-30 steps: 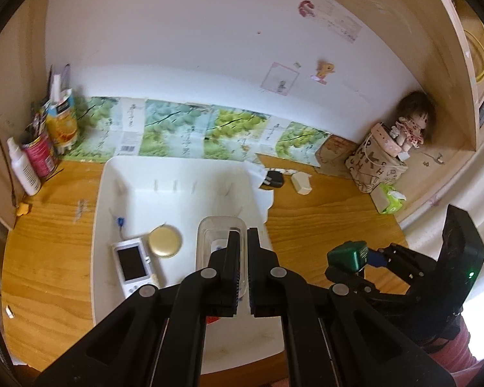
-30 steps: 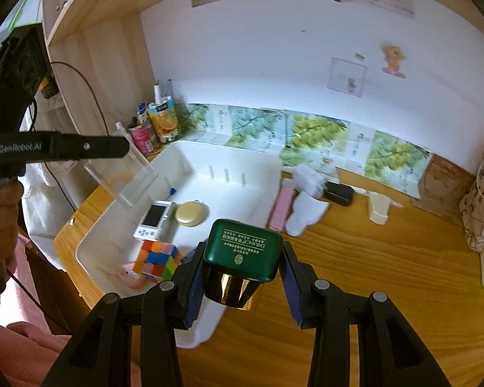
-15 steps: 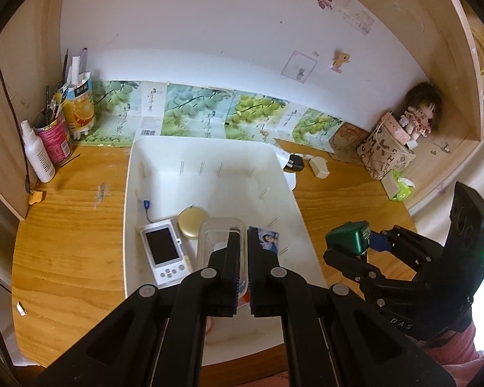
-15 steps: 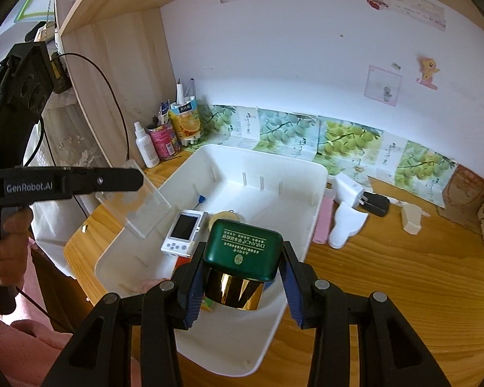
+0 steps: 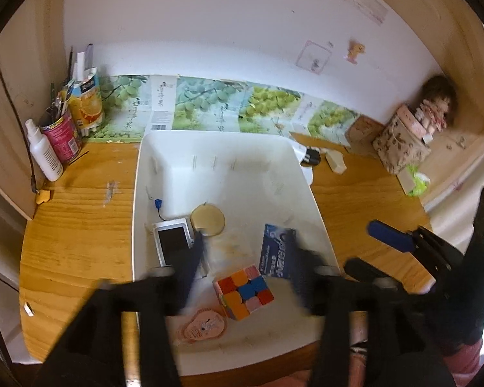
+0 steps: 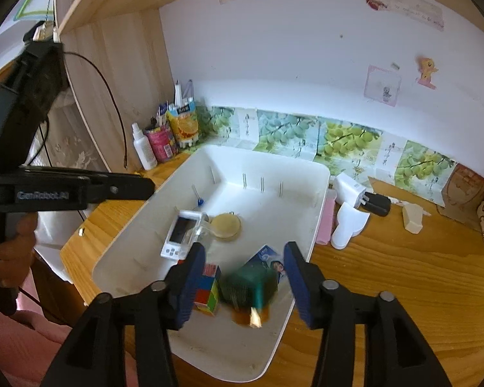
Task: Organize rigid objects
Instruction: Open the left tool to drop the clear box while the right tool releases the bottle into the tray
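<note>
A white bin (image 5: 229,148) (image 6: 317,213) sits on the wooden desk. It holds a white handheld device (image 5: 172,243) (image 6: 181,233), a round gold tin (image 5: 208,220) (image 6: 226,225), a colour cube (image 5: 243,292) (image 6: 208,293), a blue packet (image 5: 277,250) and a pink item (image 5: 203,325). My left gripper (image 5: 247,274) is open above the bin; a clear plastic box (image 6: 200,229) lies by the white device. My right gripper (image 6: 242,283) is open; the green-capped gold box (image 6: 250,290) is blurred between its fingers, falling into the bin.
A spray bottle (image 5: 45,154), a red can (image 5: 63,135) and an orange carton (image 5: 85,104) stand at the back left. White chargers (image 6: 350,190), a pink bar (image 6: 326,222) and a white piece (image 6: 411,217) lie right of the bin. A doll (image 5: 432,113) sits at the far right.
Both grippers have opened. The left one let go of the clear plastic box, which now lies in the bin. The right one released the green-capped box, which is dropping.
</note>
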The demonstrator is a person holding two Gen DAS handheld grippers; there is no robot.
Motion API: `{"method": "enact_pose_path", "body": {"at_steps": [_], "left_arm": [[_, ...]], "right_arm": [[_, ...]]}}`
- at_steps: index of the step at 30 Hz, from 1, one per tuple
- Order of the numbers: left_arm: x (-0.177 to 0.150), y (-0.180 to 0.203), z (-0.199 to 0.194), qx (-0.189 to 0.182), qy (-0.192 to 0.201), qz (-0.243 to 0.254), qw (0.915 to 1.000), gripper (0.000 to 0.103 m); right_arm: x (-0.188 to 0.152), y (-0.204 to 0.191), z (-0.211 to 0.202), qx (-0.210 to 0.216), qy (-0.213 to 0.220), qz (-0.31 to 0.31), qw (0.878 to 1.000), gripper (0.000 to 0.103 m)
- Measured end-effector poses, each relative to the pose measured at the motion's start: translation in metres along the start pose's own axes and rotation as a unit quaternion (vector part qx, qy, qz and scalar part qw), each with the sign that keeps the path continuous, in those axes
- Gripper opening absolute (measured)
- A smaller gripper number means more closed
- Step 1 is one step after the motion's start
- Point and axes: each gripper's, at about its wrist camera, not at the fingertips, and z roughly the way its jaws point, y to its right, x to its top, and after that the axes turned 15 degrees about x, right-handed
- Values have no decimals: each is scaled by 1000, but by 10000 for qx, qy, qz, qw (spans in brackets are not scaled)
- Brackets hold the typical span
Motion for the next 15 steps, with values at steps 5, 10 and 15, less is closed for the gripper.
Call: {"method": "enact_pose_path", "body": {"at_steps": [5, 10, 15], "left_arm": [[1, -2, -4, 73, 144, -240, 9996, 74], [2, 2, -2, 167, 144, -351, 9991, 74], [5, 17, -6, 232, 282, -324, 9988, 74]], "right_arm": [[0, 12, -12, -123, 102, 135, 9998, 65], [3, 36, -25, -434, 105, 347, 9984, 65], [8, 57, -46, -810, 252, 323, 9959, 68]]}}
